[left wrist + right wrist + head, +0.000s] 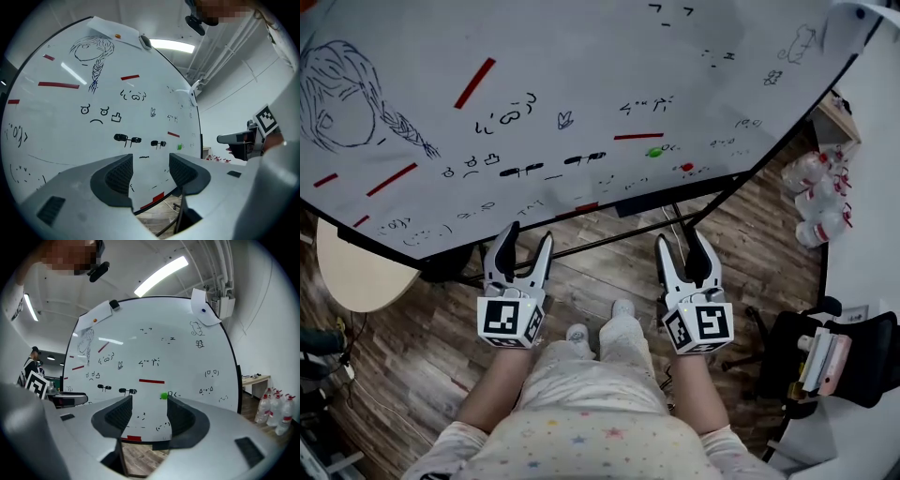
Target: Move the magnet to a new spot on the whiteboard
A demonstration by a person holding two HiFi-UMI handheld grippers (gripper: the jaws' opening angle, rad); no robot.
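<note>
The whiteboard (pixel 581 56) is covered with black doodles and leans away in front of me. A small round green magnet (pixel 654 152) sticks near its lower edge, with a small red round magnet (pixel 686 168) just right of it. Several red strip magnets are spread over the board, one (pixel 638 136) right above the green one. My left gripper (pixel 528 236) and right gripper (pixel 680 240) hang side by side below the board's lower edge, both open and empty. Seen from the right gripper (pixel 149 413), the green magnet (pixel 163 396) sits just above the right jaw. The left gripper view (pixel 150 171) has the green magnet (pixel 179 146) far right.
The board's black stand bars (pixel 619 234) cross the wooden floor just ahead of the grippers. A round beige table (pixel 356 272) is at the left. Water bottles (pixel 814 197) and a black chair (pixel 839 356) stand at the right. A person (pixel 32 363) stands far left in the background.
</note>
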